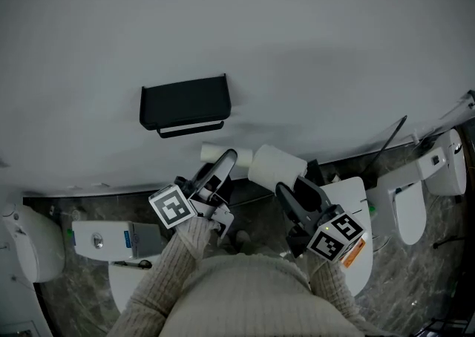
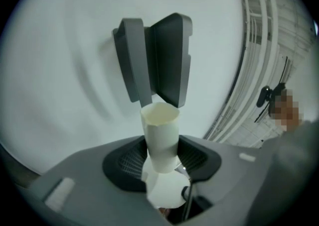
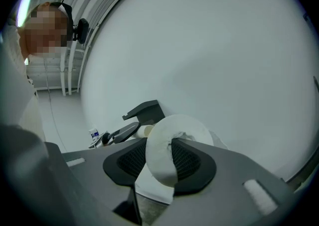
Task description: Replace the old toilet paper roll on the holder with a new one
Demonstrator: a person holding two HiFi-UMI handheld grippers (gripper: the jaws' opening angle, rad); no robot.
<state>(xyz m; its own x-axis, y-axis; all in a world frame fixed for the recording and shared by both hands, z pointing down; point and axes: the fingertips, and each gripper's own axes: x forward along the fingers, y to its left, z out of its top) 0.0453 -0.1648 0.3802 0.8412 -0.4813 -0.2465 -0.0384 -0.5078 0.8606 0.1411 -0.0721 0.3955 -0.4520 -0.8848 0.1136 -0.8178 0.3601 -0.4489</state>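
Note:
The black wall holder (image 1: 185, 103) hangs on the white wall with its lid raised and no roll on it; the left gripper view faces the holder (image 2: 154, 60) straight ahead. My left gripper (image 1: 221, 166) is shut on the bare cardboard tube (image 1: 214, 152), just below and right of the holder. That tube (image 2: 159, 133) stands upright between the pads. My right gripper (image 1: 291, 193) is shut on a full white toilet paper roll (image 1: 276, 165), pinching its wall. In the right gripper view the roll (image 3: 172, 138) hides most of the pads; the holder (image 3: 145, 110) and the tube (image 3: 145, 131) lie beyond it.
A white toilet (image 1: 33, 243) sits at lower left with a cistern (image 1: 111, 239) beside it. Another toilet (image 1: 404, 209) and a further white fixture (image 1: 445, 161) stand at right on the dark marble floor. A thin dark rod (image 1: 393, 139) leans on the wall.

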